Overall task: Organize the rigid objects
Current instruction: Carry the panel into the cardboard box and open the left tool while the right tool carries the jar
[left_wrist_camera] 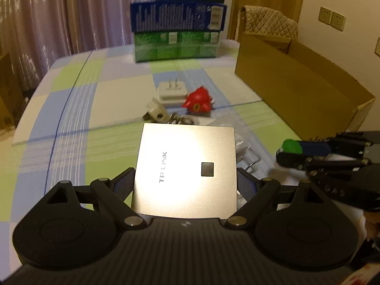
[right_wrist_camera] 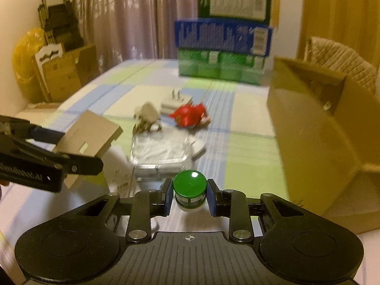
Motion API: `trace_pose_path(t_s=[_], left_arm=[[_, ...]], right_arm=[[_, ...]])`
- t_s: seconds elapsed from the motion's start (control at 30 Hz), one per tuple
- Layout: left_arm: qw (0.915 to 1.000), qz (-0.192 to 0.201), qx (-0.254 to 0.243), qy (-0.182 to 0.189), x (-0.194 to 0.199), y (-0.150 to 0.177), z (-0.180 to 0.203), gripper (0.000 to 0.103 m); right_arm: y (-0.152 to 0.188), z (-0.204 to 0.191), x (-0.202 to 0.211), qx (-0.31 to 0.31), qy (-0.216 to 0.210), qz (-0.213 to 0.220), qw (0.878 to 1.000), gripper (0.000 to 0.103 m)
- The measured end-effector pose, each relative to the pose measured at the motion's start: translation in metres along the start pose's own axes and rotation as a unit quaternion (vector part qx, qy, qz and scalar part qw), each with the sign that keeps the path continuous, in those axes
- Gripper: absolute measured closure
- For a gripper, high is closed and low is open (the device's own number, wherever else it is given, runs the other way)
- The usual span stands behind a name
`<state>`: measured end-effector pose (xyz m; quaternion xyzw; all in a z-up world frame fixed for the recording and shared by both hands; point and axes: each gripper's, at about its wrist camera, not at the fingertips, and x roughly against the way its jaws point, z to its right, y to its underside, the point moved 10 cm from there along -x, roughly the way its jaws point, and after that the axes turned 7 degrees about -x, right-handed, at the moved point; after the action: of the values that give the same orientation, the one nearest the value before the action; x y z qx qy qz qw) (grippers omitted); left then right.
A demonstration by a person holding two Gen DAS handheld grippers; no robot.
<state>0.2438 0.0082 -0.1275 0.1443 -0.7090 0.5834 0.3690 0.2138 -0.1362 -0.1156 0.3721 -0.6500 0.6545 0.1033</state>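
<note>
Left gripper (left_wrist_camera: 185, 180): its two blue pads press against the opposite edges of a flat silver TP-LINK panel (left_wrist_camera: 186, 168), held level and lifted off the bed.
Right gripper (right_wrist_camera: 190, 196): its pads stand just beside a small green-capped bottle (right_wrist_camera: 189, 187), one on each side; whether they touch it I cannot tell, but the bottle sits between them above the bedding.
Side by side: from the left wrist view the right gripper (left_wrist_camera: 288, 153) shows at the right edge with the green cap (left_wrist_camera: 292, 146) at its tip; from the right wrist view the panel (right_wrist_camera: 89, 134) hangs tilted at the left.
Bed (left_wrist_camera: 83, 109): a checked sheet in blue, green and white.
On the sheet: a red toy (left_wrist_camera: 198, 102), a white plug adapter (left_wrist_camera: 172, 91) with prongs up just behind it, another white plug (left_wrist_camera: 156, 112), and a clear plastic bag (right_wrist_camera: 161, 149) nearer.
Cardboard box (left_wrist_camera: 296, 95): open, on the right.
Far end: stacked green and blue cartons (left_wrist_camera: 178, 23) before a curtain (left_wrist_camera: 59, 11).
</note>
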Motion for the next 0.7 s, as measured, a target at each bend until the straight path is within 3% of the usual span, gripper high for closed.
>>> trace_pose_path(t_s=[0.23,0.4,0.7], left_arm=[[0.9992,0.039,-0.001,0.000,0.030,-0.045,0.028,0.017],[0.9973,0.066,-0.026,0.016,0.042,-0.087,0.069,0.017],[0.9925,0.078,-0.054,0.078,0.016,-0.145,0.155,0.017]], right_arm=[[-0.057,0.028,0.058,-0.005,0.000,0.057,0.998,0.077],[-0.089,0.074,0.090,-0.003,0.036,0.085,0.996,0.077],[-0.090,0.171,0.105,-0.046,0.094,0.075,0.992,0.077]])
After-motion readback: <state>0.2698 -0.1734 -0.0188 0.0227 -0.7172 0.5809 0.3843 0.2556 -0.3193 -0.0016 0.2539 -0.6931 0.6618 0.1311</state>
